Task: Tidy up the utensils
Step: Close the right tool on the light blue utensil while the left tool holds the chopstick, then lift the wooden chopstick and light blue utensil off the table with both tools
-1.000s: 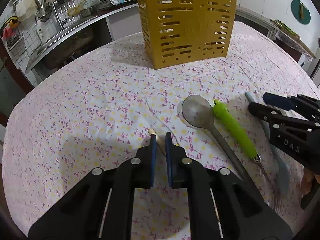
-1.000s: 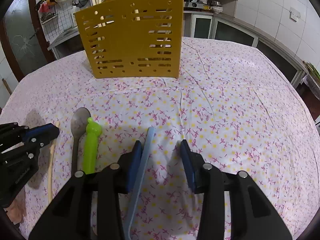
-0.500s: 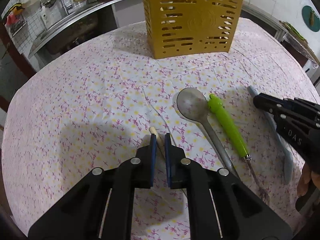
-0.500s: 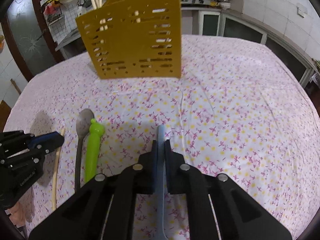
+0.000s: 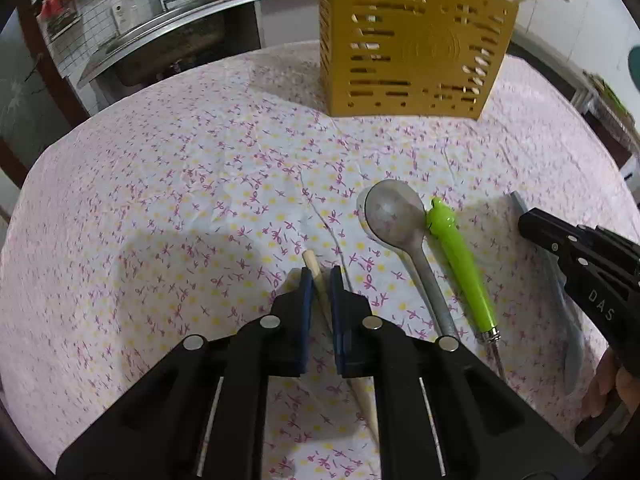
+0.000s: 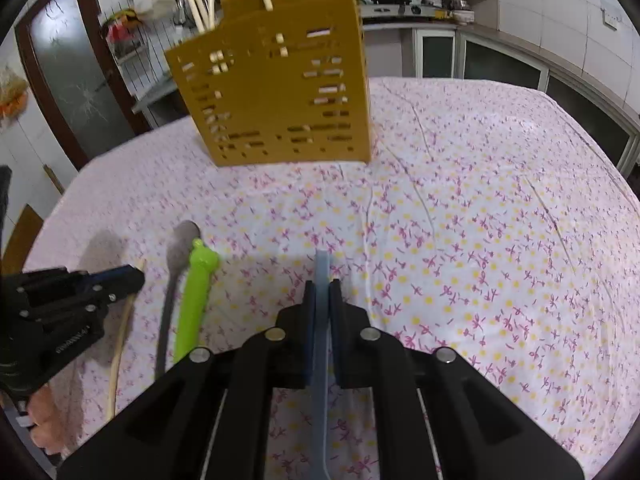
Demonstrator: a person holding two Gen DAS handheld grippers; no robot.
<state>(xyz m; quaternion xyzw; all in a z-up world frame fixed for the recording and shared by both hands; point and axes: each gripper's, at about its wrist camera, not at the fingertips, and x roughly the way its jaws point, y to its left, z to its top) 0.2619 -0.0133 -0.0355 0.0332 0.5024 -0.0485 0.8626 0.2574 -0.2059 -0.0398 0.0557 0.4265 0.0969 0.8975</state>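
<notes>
My left gripper (image 5: pixel 320 284) is shut on a pale wooden chopstick (image 5: pixel 310 261), whose far tip pokes out past the pads. My right gripper (image 6: pixel 322 292) is shut on the flat handle of a blue-grey utensil (image 6: pixel 321 266); its wide end (image 5: pixel 572 352) still lies on the cloth. Between the two grippers lie a metal spoon (image 5: pixel 394 216) and a green-handled fork (image 5: pixel 460 264). Several chopsticks stand in a yellow slotted utensil holder (image 6: pixel 280 96) at the far side of the table. The left gripper (image 6: pixel 132 276) also shows in the right wrist view, with the chopstick (image 6: pixel 120 344) under it.
A floral cloth (image 5: pixel 160 200) covers the round table. Behind it are a steel sink counter (image 5: pixel 160 36) and low cabinets (image 6: pixel 520 68), with a dark door (image 6: pixel 80 80) at the left. A person's fingers (image 5: pixel 608 384) hold the right gripper's handle.
The right gripper's jaws have shut on the blue-grey handle, which lay loose between them before. The left gripper has stayed shut on the chopstick and rolled slightly.
</notes>
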